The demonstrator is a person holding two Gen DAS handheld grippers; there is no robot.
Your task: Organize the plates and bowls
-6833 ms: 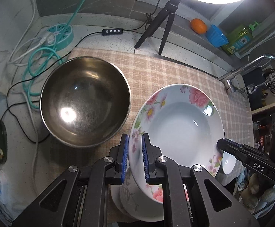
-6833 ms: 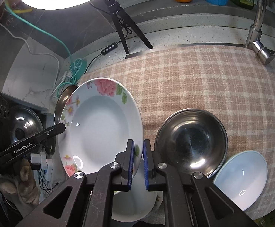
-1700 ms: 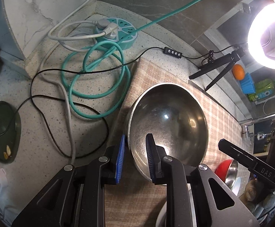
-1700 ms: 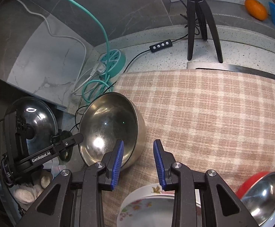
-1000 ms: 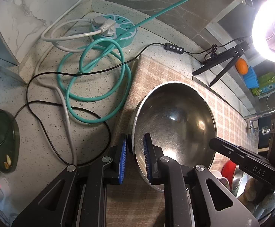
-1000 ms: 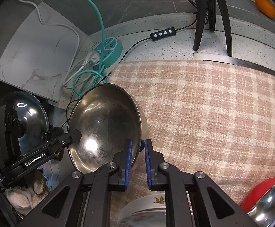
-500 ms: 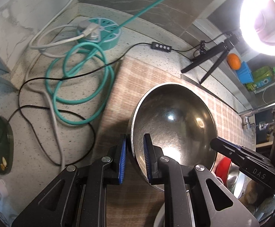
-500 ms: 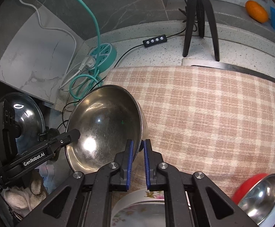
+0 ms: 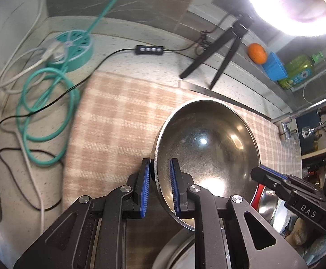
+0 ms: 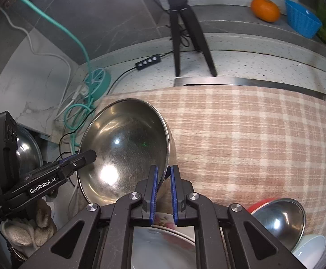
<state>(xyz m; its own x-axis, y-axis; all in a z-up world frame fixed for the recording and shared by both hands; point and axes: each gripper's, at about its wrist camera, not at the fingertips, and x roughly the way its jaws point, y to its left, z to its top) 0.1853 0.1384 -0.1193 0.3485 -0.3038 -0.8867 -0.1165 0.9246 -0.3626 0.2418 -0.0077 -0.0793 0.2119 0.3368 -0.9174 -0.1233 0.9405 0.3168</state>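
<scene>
Jaws of both grippers clamped on the rim of one large steel bowl (image 9: 205, 154): the left gripper (image 9: 159, 188) grips its near-left rim, one pad inside and one outside; the right gripper (image 10: 163, 188) grips the opposite rim in the same way. The bowl sits tilted over the checked cloth (image 10: 252, 139) that covers the surface. Relative to the bowl: a flowered plate (image 10: 163, 235) lies below its near edge; a smaller steel bowl (image 10: 279, 219) in a red one lies to its right, at the cloth's near edge; a teal cable coil (image 9: 44, 116) lies off the cloth to its left; a tripod (image 10: 185, 29) stands beyond it.
</scene>
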